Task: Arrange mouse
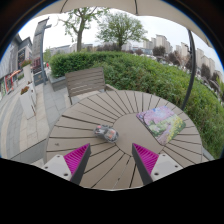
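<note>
Both fingers [77, 159] of the gripper [111, 160] stand wide apart, holding nothing. Just beyond them, a grey mouse [106, 133] lies on the round slatted table [90, 115], near a colourful mat [160, 122].

The mouse [107, 133] is too small for detail; the sheet's [162, 122] print is illegible.

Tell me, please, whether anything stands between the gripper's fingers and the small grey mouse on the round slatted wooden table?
Nothing visible does. The small grey mouse lies on the round slatted wooden table, just ahead of the open gripper, with only bare slats between them. The colourful printed pad lies off to the mouse's side, outside that path.
</note>
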The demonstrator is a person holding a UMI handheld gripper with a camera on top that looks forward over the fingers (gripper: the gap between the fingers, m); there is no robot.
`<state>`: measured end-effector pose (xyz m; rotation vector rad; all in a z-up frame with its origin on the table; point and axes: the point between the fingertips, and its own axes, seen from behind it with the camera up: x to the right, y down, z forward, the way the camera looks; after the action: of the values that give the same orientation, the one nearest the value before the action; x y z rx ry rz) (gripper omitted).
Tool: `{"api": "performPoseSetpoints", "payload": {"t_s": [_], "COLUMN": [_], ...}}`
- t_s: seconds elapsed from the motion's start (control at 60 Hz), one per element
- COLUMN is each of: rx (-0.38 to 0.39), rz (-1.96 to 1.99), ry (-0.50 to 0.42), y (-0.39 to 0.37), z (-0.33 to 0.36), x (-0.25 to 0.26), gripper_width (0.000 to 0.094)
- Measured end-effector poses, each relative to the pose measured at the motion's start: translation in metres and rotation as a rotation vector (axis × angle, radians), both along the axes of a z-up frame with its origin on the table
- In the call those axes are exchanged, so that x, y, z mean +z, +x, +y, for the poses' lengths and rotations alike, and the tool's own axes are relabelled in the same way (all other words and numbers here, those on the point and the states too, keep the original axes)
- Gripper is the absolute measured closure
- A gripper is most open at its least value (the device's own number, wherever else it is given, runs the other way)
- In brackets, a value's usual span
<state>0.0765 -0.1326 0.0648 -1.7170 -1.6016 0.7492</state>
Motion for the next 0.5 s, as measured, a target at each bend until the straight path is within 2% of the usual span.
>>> {"api": "performPoseSetpoints", "payload": {"t_s": [0.317,0.5], "rx": [-0.020,-0.038], "rz": [0.011,0.034], "ry": [0.007,0.009], "y": [-0.073,-0.113], "z": [0.011,0.023], "x": [-0.072,-0.080], "gripper_width": [0.0083,0.0082]}}
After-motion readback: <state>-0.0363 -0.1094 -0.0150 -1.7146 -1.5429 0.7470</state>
